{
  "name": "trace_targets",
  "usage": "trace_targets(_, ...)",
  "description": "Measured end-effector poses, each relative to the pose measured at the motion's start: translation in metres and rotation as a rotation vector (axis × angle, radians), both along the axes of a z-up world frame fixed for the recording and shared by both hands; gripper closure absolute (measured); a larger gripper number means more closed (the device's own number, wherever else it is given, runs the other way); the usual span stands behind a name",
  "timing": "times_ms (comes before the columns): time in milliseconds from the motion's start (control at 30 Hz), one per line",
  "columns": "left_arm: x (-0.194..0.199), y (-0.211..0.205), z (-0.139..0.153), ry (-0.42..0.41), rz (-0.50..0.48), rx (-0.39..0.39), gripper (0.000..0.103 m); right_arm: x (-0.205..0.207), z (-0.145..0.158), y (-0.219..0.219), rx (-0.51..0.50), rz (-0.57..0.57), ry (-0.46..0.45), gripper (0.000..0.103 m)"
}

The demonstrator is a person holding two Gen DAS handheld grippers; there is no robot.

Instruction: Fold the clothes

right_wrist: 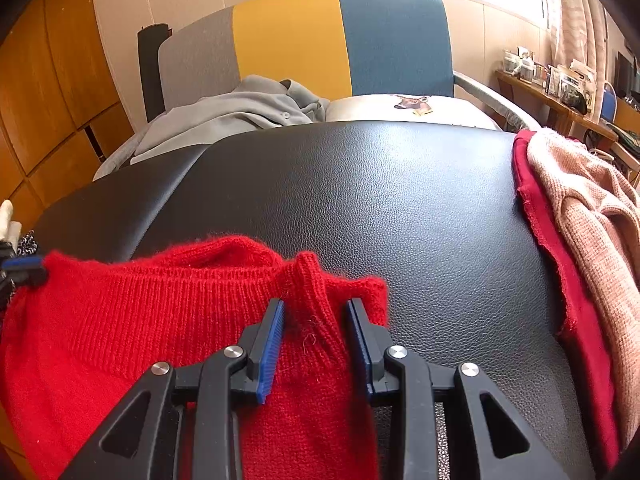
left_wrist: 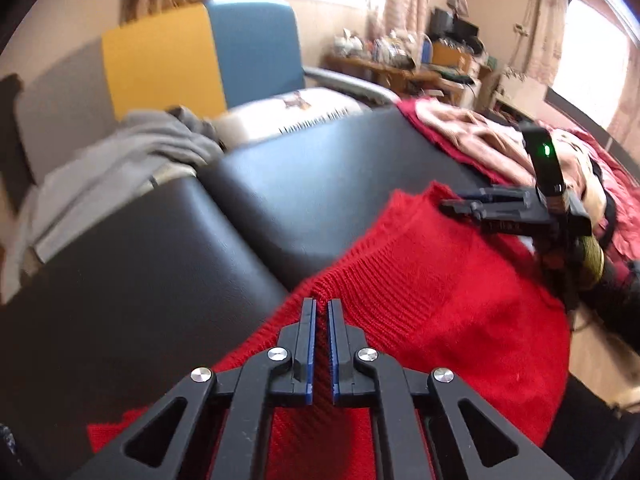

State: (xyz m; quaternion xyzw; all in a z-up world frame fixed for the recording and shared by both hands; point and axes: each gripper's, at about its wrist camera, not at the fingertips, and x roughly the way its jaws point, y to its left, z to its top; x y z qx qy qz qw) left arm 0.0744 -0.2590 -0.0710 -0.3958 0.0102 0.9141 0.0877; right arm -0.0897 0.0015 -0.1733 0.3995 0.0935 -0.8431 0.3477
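A red knit sweater (left_wrist: 440, 300) (right_wrist: 120, 340) lies on a black leather surface (left_wrist: 160, 260) (right_wrist: 400, 200), its ribbed hem toward the middle. My left gripper (left_wrist: 322, 302) is shut, with a thin edge of the hem's left corner pinched between its blue pads. It also shows at the left edge of the right wrist view as the left gripper's tip (right_wrist: 24, 270) on that corner. My right gripper (right_wrist: 316, 304) grips a bunched fold of the hem at the other corner, pads pressing both sides. In the left wrist view the right gripper (left_wrist: 452, 206) sits on the sweater's far corner.
A grey garment (right_wrist: 240, 112) (left_wrist: 120, 152) is heaped at the back left. A pink knit (right_wrist: 592, 208) over dark red cloth (right_wrist: 536, 208) lies along the right edge. Behind are a white deer-print cushion (right_wrist: 412, 108), a grey, yellow and blue sofa back (right_wrist: 292, 40), and a cluttered desk (right_wrist: 560, 96).
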Motion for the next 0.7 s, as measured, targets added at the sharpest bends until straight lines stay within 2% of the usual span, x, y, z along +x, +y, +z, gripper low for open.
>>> trace_targets(100, -0.007, -0.007, -0.003, 0.027, 0.075, 0.029, 0.098, 0.002, 0.000, -0.002, 0.016, -0.003, 0.017, 0.071)
trace_targets(233, -0.022, -0.014, -0.045, -0.049, 0.144, 0.053, 0.097, 0.001, 0.000, -0.002, 0.023, -0.003, 0.021, 0.071)
trace_targets(333, -0.021, -0.028, -0.055, -0.055, 0.190, 0.182, 0.096, 0.000, -0.001, -0.002, 0.021, -0.002, 0.020, 0.071)
trace_targets(433, -0.017, -0.038, -0.056, -0.048, 0.219, 0.251, 0.093, -0.002, -0.001, -0.001, 0.018, -0.002, 0.018, 0.071)
trace_targets(567, 0.000, -0.038, -0.040, 0.013, 0.272, 0.238, 0.083, -0.001, -0.002, 0.000, 0.016, -0.003, 0.016, 0.071)
trace_targets(633, 0.013, -0.036, -0.032, 0.052, 0.308, 0.205, 0.079, -0.001, -0.002, 0.000, 0.016, -0.003, 0.015, 0.071)
trace_targets(700, 0.031, -0.037, -0.027, 0.076, 0.340, 0.210, 0.068, -0.002, -0.003, 0.000, 0.014, -0.002, 0.008, 0.071)
